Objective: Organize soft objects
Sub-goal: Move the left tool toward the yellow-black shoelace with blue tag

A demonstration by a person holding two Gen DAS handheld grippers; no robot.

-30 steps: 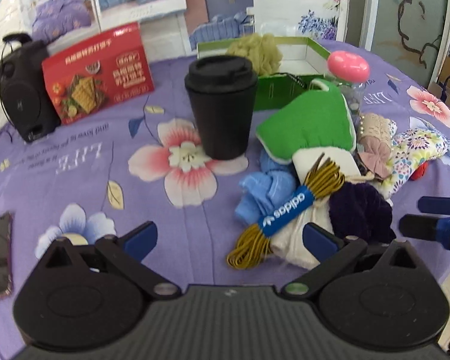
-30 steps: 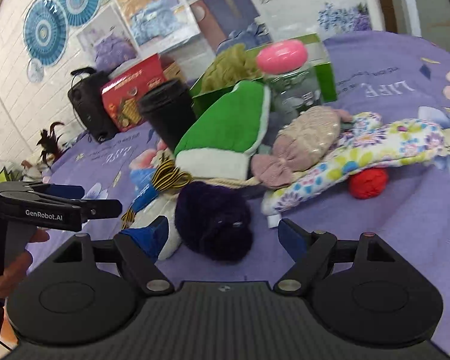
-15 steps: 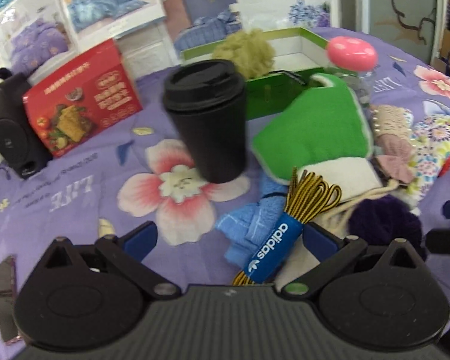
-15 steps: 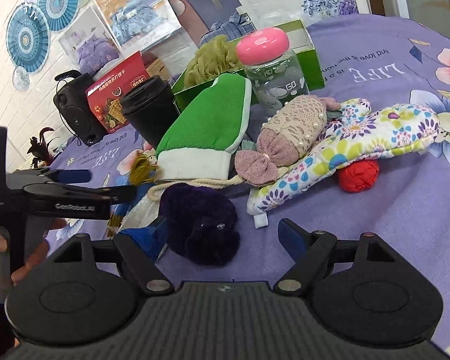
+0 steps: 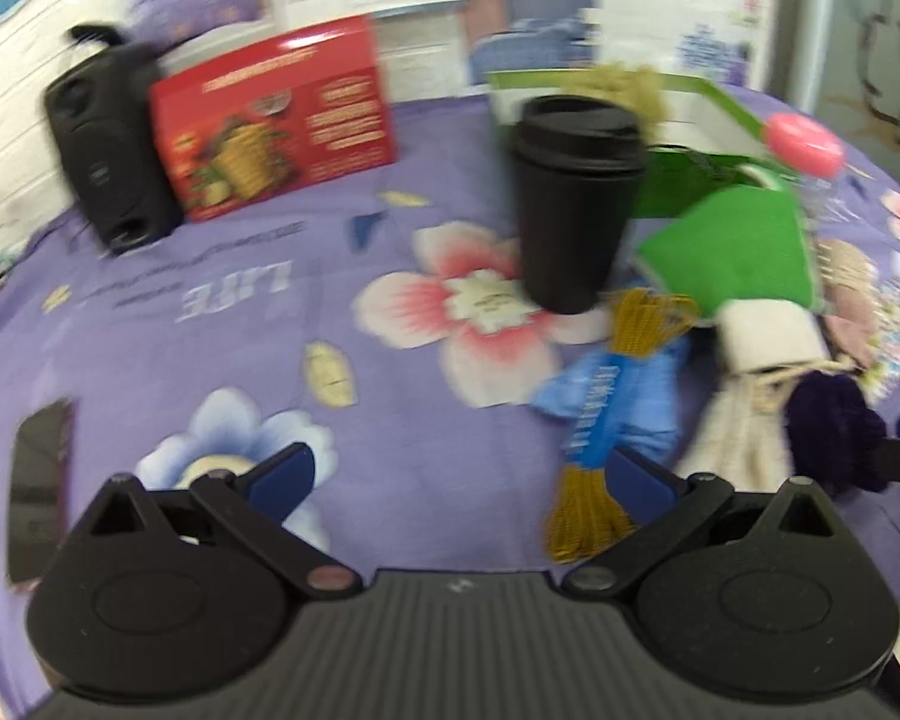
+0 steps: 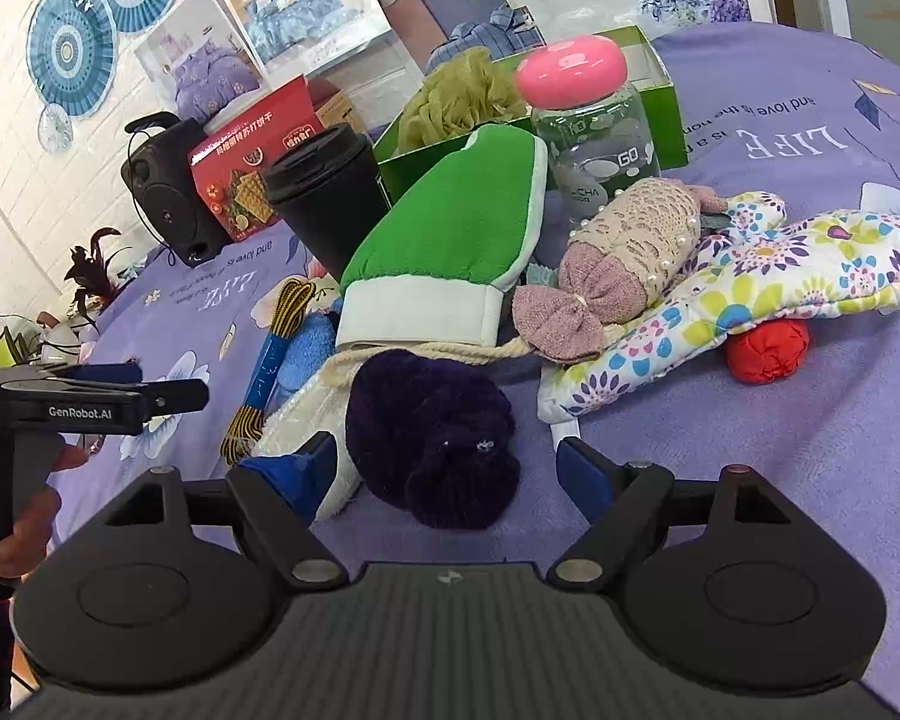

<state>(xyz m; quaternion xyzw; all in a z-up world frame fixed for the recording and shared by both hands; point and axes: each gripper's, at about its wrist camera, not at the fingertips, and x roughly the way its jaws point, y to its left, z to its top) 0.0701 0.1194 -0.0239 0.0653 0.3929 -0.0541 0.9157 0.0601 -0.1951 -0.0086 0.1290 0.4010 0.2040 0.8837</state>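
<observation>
Fuzzy purple scrunchie (image 6: 432, 450) (lumpy) beside ribbed green mitt (image 6: 450, 228).

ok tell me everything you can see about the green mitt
The green mitt looks like soft terry cloth, bright green with white piping along its edge and a wide white cuff at the near end. It lies tilted, its far tip propped against the green box and the pink-lidded jar, the black cup beside it. Its cuff rests over a cream rope and cloth, just behind the dark purple scrunchie. No gripper touches it.
</observation>
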